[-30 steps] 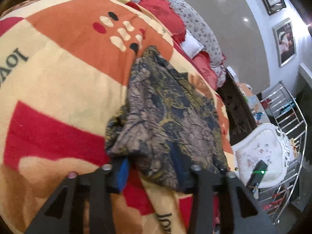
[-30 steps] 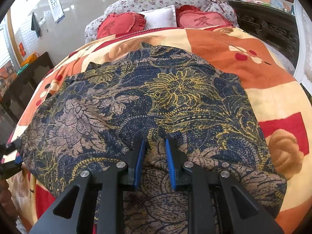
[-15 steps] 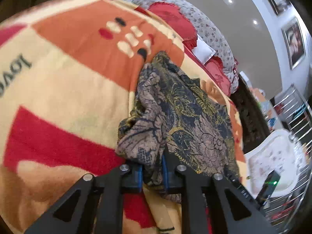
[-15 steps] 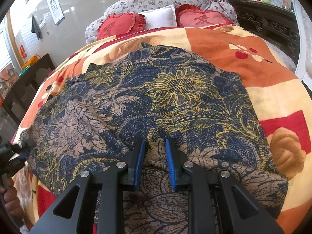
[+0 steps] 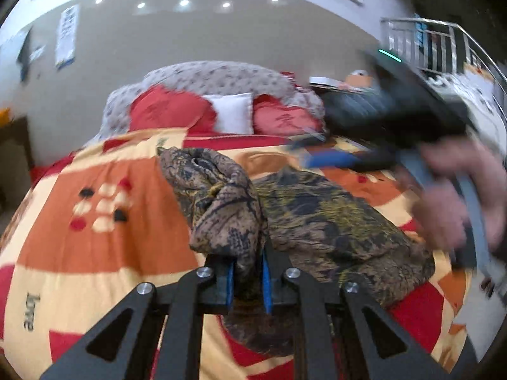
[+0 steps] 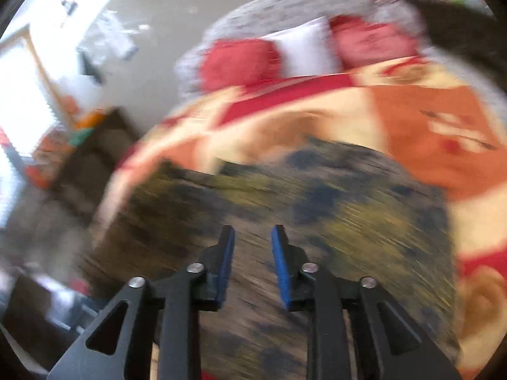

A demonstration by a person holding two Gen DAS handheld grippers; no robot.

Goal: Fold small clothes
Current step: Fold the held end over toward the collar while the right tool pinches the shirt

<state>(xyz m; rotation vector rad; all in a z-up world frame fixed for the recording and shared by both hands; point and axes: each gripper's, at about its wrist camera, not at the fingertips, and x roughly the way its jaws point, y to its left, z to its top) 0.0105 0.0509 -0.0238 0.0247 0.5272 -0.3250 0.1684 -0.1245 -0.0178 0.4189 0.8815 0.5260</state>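
Left tongs [image 5: 247, 280] pinching garment [image 5: 317, 215], right tongs [image 6: 252, 262] parted (empty)

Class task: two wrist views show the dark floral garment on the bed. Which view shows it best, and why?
The left wrist view. There the floral garment is fairly sharp, a bunched fold clamped in the left gripper and the rest lying on the blanket. The right wrist view shows it only as a motion-blurred patch beyond the open right gripper.

dark floral-print garment [image 5: 320, 218] crumpled on bed blanket, one bunched corner lifted, pinched upright.
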